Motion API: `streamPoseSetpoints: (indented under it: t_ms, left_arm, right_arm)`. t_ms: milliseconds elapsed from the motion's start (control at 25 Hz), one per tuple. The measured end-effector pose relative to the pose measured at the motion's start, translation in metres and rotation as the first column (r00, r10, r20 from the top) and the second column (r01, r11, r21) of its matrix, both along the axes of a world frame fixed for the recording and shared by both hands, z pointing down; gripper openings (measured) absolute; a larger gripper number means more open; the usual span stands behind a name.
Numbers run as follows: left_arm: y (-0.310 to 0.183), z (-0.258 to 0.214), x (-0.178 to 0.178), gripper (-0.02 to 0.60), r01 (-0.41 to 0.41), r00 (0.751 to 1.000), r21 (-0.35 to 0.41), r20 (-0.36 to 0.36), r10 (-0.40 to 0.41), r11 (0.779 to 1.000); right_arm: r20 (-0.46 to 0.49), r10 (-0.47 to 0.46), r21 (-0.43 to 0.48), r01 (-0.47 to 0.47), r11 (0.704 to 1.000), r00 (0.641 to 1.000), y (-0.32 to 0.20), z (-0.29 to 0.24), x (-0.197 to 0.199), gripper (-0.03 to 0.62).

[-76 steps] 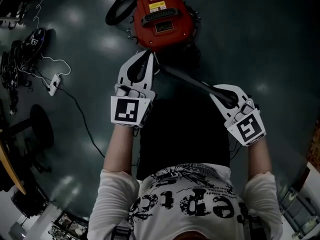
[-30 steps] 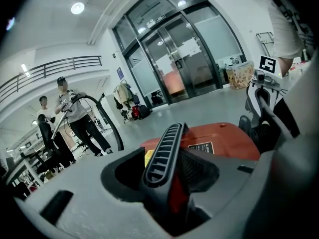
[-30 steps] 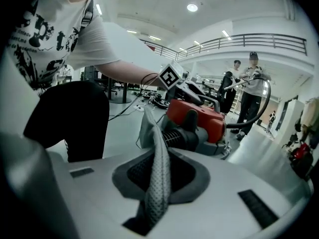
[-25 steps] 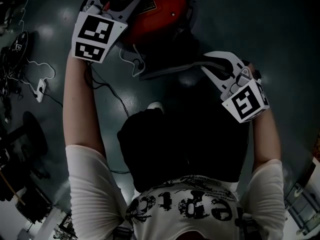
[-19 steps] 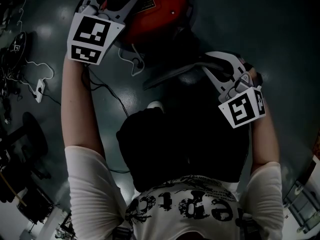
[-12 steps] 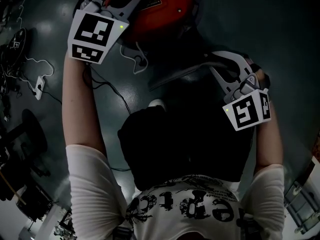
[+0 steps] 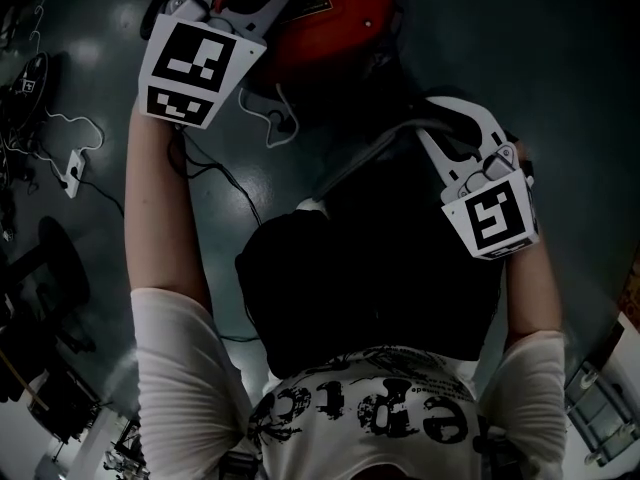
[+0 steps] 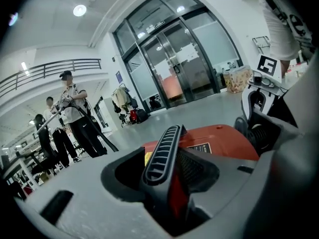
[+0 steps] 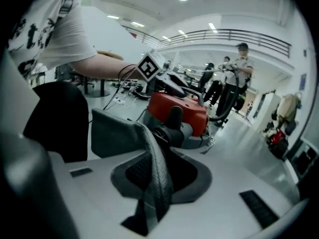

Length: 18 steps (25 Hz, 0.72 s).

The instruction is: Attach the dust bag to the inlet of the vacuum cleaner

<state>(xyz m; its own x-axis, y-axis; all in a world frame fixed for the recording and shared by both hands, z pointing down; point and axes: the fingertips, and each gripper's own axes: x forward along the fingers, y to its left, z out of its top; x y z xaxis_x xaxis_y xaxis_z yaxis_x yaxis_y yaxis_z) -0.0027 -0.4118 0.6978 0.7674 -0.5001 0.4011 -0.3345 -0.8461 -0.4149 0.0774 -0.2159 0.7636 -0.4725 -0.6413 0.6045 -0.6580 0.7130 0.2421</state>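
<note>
Fingers [image 8: 84,198] of the left gripper [image 8: 167,180] are clamped on the black ribbed carry handle [image 8: 162,153] of the round red vacuum cleaner [image 8: 219,141]. In the head view that gripper sits at the upper left of the frame and the vacuum at the top centre. At the far left of the head view, a white power strip [image 7: 75,171] with its cord lies on the dark glossy floor [image 7: 560,68]. A thin white cable [image 7: 280,118] loops just below the vacuum. In the left gripper view, several people [image 8: 75,116] stand at the left of the frame, beside tall glass doors [image 8: 184,59].

At the centre of the head view, the person's black-trousered legs [image 7: 370,278] hide much of the floor.

Right of centre, the right gripper [image 9: 152,183] has its fingers pressed together on a fold of the grey woven fabric dust bag [image 9: 107,133]. The bag stretches from the jaws toward a black tubular fitting [image 9: 173,116] on the side of the red body. Whether its mouth sits on that fitting cannot be told. In the head view the bag shows only as a grey edge slanting from the right gripper's tips down and left toward the legs.
</note>
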Motion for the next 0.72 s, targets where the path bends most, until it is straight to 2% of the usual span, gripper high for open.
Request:
streamPoseSetpoints:
  t_ms: [80, 160, 320, 400, 480, 560, 720]
  left_arm:
    - [0.0, -0.001, 0.0, 0.193, -0.002, 1.0, -0.009, -0.007, 0.002, 1.0]
    - [-0.001, 0.0, 0.0, 0.193, -0.004, 1.0, -0.01, -0.009, 0.004, 1.0]
    - [-0.001, 0.002, 0.0, 0.193, -0.004, 1.0, -0.008, -0.006, 0.004, 1.0]
    - [-0.001, 0.002, -0.001, 0.193, 0.0, 1.0, -0.004, 0.0, 0.0, 1.0]
    - [-0.002, 0.003, -0.001, 0.193, 0.004, 1.0, -0.004, 0.002, -0.004, 1.0]
    - [-0.002, 0.002, -0.001, 0.193, 0.008, 1.0, -0.005, -0.001, -0.008, 1.0]
    - [-0.001, 0.001, 0.0, 0.193, -0.005, 1.0, -0.009, -0.008, 0.005, 1.0]
  right_arm:
    - [0.083, 0.099, -0.013, -0.098, 0.995, 0.992, -0.003, 0.0, 0.002, 0.058]
    - [0.116, 0.14, -0.023, -0.139, 0.99, 0.983, -0.006, 0.001, 0.003, 0.058]
    - [0.06, 0.117, -0.028, -0.115, 0.993, 0.991, -0.009, 0.003, 0.001, 0.057]
    - [0.058, 0.14, -0.034, -0.138, 0.99, 0.989, -0.013, 0.004, -0.001, 0.057]
    - [0.046, 0.168, -0.026, -0.167, 0.986, 0.985, -0.017, 0.004, -0.002, 0.018]
    - [0.004, 0.156, -0.012, -0.156, 0.988, 0.988, -0.018, 0.004, -0.003, 0.015]
    - [-0.004, 0.124, -0.04, -0.124, 0.991, 0.992, -0.015, 0.005, -0.003, 0.017]
